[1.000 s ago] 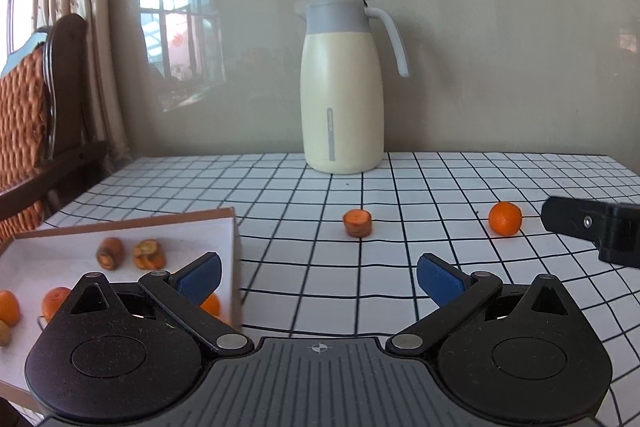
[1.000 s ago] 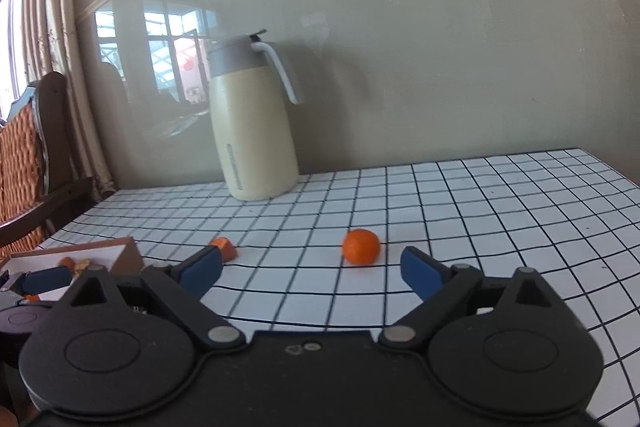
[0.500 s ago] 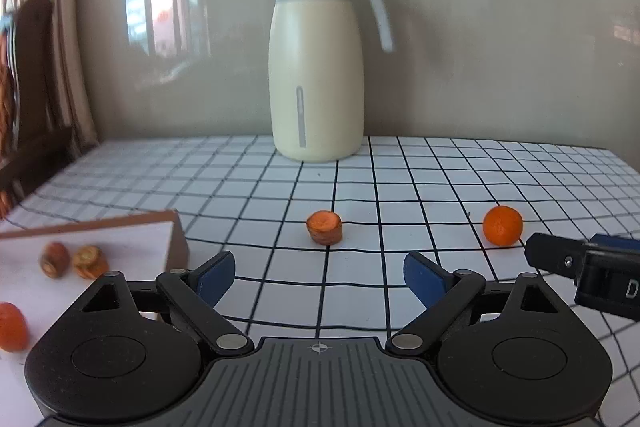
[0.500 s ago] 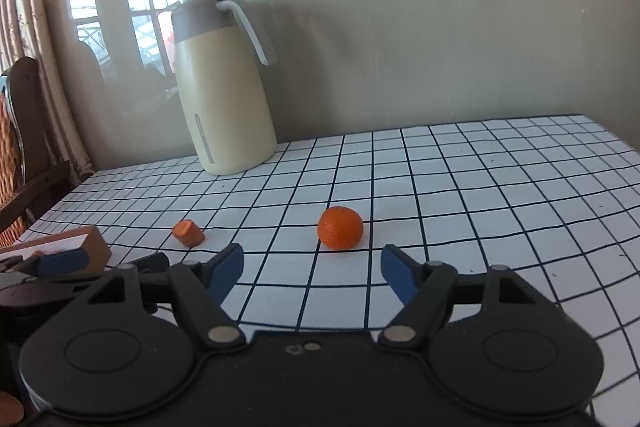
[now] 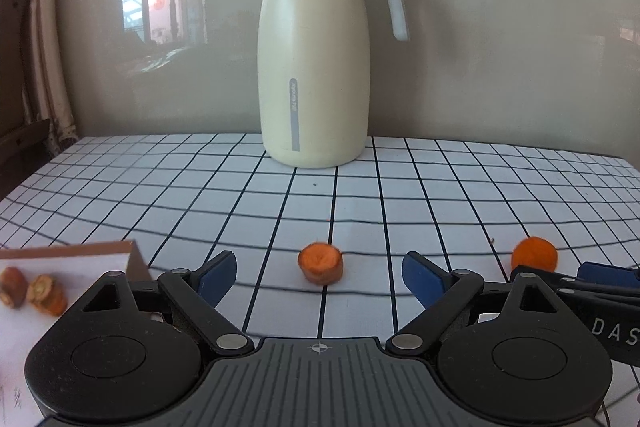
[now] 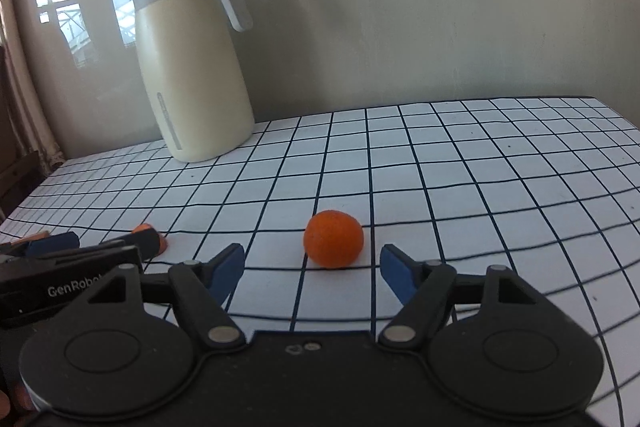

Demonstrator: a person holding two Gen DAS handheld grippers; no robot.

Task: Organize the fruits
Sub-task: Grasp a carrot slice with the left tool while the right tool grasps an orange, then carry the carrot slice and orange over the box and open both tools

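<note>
Closer now on both sides: left gripper [image 5: 319, 277] advanced on the cut orange chunk [image 5: 320, 263], right gripper [image 6: 312, 269] advanced on the whole mandarin [image 6: 333, 244]; cardboard tray [image 5: 136, 259] slid off toward the left edge of the left view, dried fruit pieces [image 5: 30, 291] visible inside it. Both pairs of jaws released and empty, narrowed from their wider spread over the last second. Chunk sitting on the gridded counter [image 5: 440, 195] just ahead of the left jaws and between their lines; mandarin likewise centred just ahead of the right jaws. Cream thermos jug [image 5: 316, 59] standing well behind. Step in hand, by judgement: approach for a double pick. Next move probably calls for easing forward and down until each fruit lies between the pads, then closing gently, the round mandarin being liable to roll.
</note>
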